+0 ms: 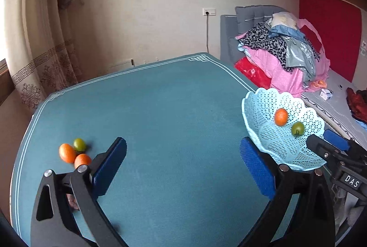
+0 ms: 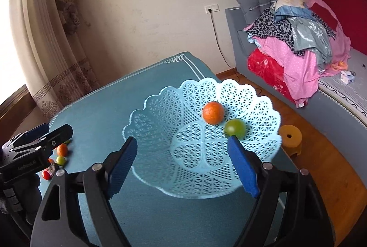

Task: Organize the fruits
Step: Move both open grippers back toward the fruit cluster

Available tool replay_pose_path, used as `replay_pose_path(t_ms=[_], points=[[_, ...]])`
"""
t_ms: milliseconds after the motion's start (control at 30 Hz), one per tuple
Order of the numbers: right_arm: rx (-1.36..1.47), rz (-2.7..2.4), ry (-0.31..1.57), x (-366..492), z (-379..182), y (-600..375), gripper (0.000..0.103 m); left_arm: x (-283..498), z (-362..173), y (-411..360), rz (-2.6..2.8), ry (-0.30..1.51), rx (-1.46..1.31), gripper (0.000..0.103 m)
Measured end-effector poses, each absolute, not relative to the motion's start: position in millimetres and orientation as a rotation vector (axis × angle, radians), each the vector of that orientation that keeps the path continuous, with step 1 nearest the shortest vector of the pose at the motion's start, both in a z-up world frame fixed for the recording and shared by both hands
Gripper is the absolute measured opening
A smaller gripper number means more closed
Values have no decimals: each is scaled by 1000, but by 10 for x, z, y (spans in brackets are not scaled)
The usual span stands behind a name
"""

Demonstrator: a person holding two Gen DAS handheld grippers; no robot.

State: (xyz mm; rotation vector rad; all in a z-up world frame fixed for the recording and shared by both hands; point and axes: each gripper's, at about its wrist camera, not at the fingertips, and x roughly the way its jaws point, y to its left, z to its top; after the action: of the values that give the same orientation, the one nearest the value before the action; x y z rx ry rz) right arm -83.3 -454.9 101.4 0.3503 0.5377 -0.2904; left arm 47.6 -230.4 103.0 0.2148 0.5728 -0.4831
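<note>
A light blue lattice basket (image 1: 257, 109) (image 2: 160, 109) stands at the right edge of the teal table. It holds an orange fruit (image 1: 281, 117) (image 2: 213, 113) and a green fruit (image 1: 297, 128) (image 2: 235, 128). My right gripper (image 2: 183, 163) is open and empty, just above the basket's near side. My left gripper (image 1: 183, 165) is open and empty over the table's middle. At the table's left lie two orange fruits (image 1: 67, 152) (image 1: 82, 160) and a green one (image 1: 79, 144). In the right wrist view more small fruits show there: orange (image 2: 62, 149), green (image 2: 60, 160), red (image 2: 46, 175).
The teal tablecloth (image 1: 160, 109) covers the table. A bed with piled clothes (image 1: 286, 52) stands beyond the right side. A yellow stool (image 2: 290, 138) sits on the floor by the basket. A curtain (image 1: 34, 40) hangs at the left.
</note>
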Motion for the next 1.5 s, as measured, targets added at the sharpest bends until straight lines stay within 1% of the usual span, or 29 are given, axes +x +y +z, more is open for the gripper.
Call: replay_pose_path(t_ms=[233, 400, 833, 1033, 1500], points=[[259, -281, 500, -817, 1147, -4241, 81, 545, 1061, -1791, -393, 569, 181, 100], [251, -229, 504, -748, 1176, -4021, 81, 593, 989, -1384, -313, 585, 169, 100], [214, 1, 630, -373, 930, -3168, 81, 797, 766, -206, -80, 656, 71, 100], [189, 115, 711, -207, 774, -2777, 81, 799, 659, 29, -40, 684, 44, 100], [121, 269, 811, -7, 561, -2201, 81, 759, 356, 251, -3, 768, 25, 100]])
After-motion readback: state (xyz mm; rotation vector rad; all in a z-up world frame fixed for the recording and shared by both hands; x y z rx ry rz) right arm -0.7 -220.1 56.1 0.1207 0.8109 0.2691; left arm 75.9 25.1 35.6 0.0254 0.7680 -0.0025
